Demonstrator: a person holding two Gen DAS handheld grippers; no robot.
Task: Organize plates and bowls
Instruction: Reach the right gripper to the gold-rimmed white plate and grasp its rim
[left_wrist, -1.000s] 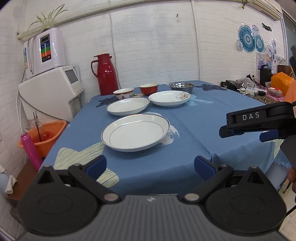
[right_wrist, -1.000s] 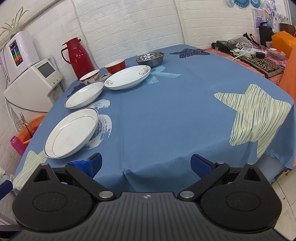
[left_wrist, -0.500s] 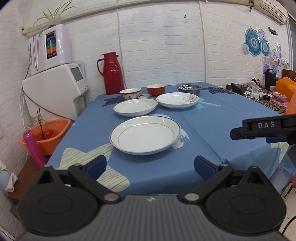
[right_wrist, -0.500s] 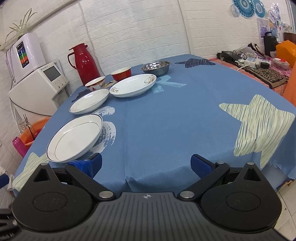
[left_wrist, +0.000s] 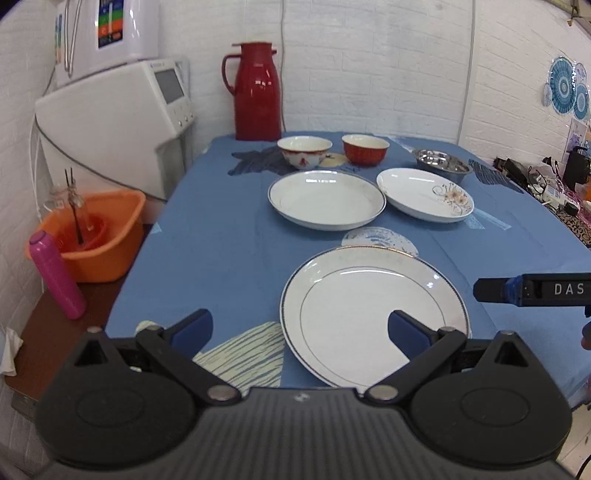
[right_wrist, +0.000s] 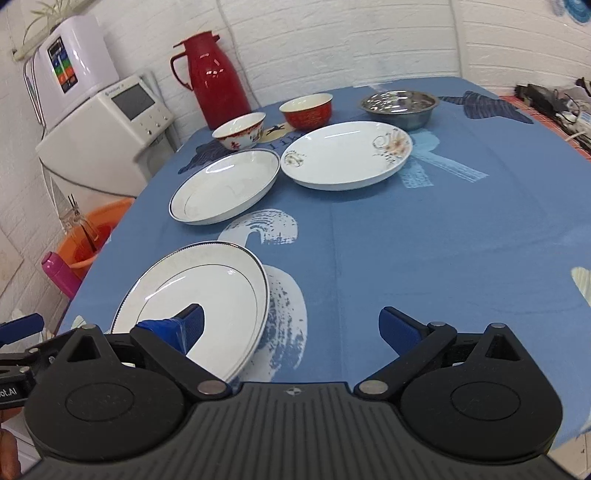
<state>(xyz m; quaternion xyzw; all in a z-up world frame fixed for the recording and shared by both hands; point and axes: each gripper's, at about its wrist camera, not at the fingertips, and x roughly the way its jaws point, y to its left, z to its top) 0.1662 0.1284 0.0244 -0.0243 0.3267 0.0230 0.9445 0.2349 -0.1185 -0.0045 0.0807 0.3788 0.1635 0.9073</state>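
Note:
On the blue tablecloth lie three white plates: a dark-rimmed near plate (left_wrist: 373, 314) (right_wrist: 195, 306), a second rimmed plate (left_wrist: 327, 199) (right_wrist: 225, 192) behind it, and a flowered plate (left_wrist: 424, 194) (right_wrist: 347, 155). Farther back stand a white-and-red bowl (left_wrist: 304, 150) (right_wrist: 240, 131), a red bowl (left_wrist: 365, 148) (right_wrist: 306, 110) and a steel bowl (left_wrist: 441, 164) (right_wrist: 399, 105). My left gripper (left_wrist: 299, 328) is open above the near plate's left edge. My right gripper (right_wrist: 291, 326) is open, its left finger over that plate. Neither holds anything.
A red thermos (left_wrist: 256, 90) (right_wrist: 212, 77) stands at the table's far edge. Left of the table are a white appliance (left_wrist: 118, 125), an orange basin (left_wrist: 92, 232) and a pink bottle (left_wrist: 55, 273). Cables and clutter (left_wrist: 546, 184) lie at the far right.
Both grippers have moved forward and down toward the near plate, which now sits between or under their fingers. The left view has swung left. Both grippers stay open.

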